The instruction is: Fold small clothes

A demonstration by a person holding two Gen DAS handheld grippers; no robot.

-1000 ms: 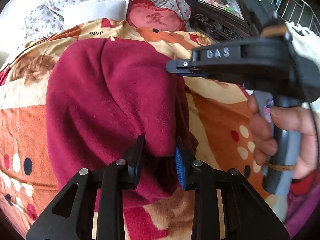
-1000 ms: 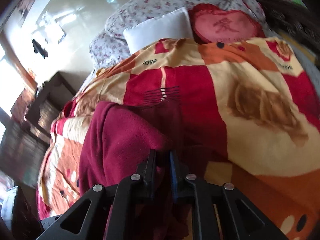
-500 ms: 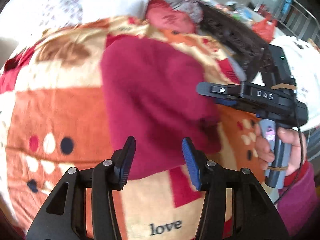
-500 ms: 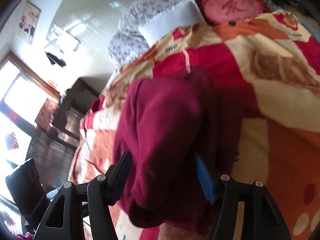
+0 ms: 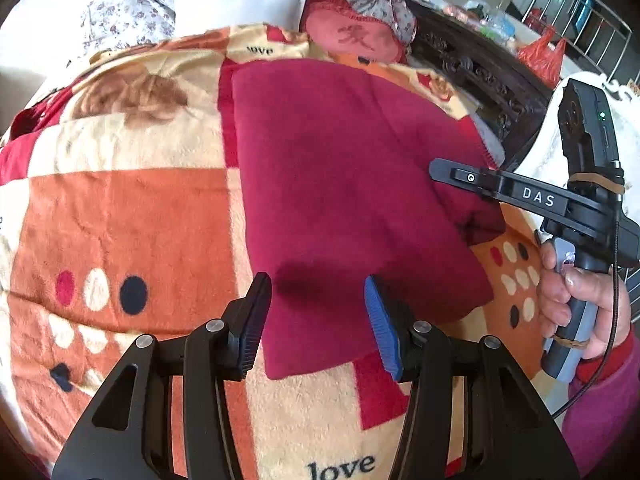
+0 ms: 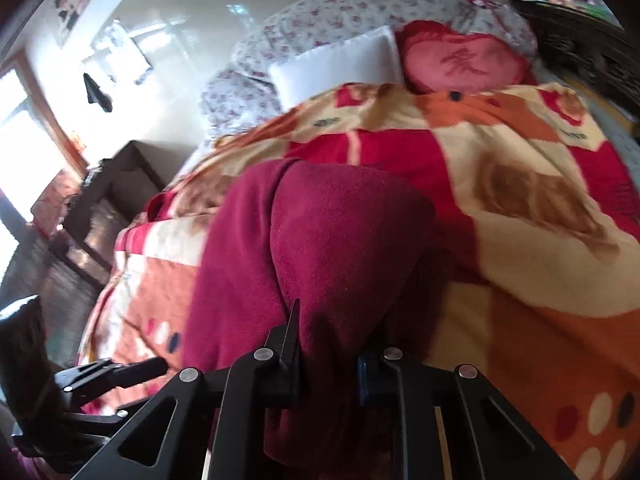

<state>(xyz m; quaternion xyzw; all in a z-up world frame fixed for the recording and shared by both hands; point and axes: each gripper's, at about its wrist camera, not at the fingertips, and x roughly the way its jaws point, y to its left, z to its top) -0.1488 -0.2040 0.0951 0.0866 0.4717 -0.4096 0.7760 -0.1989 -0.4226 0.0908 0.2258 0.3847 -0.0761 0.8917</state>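
A dark red knit garment lies folded and flat on the patterned blanket. My left gripper is open and empty, held just above the garment's near edge. My right gripper shows at the garment's right edge in the left wrist view, held by a hand. In the right wrist view the right gripper has its jaws partly closed with a bulge of the red garment between them; the right fingertip is hidden under the cloth.
A white pillow, a red heart cushion and floral bedding lie at the head of the bed. A dark carved wooden frame runs along the right side. A dark cabinet stands left of the bed.
My left gripper let go of the garment and pulled back above it. The garment now lies flat. My right gripper opened, then narrowed again on the cloth at the right edge.
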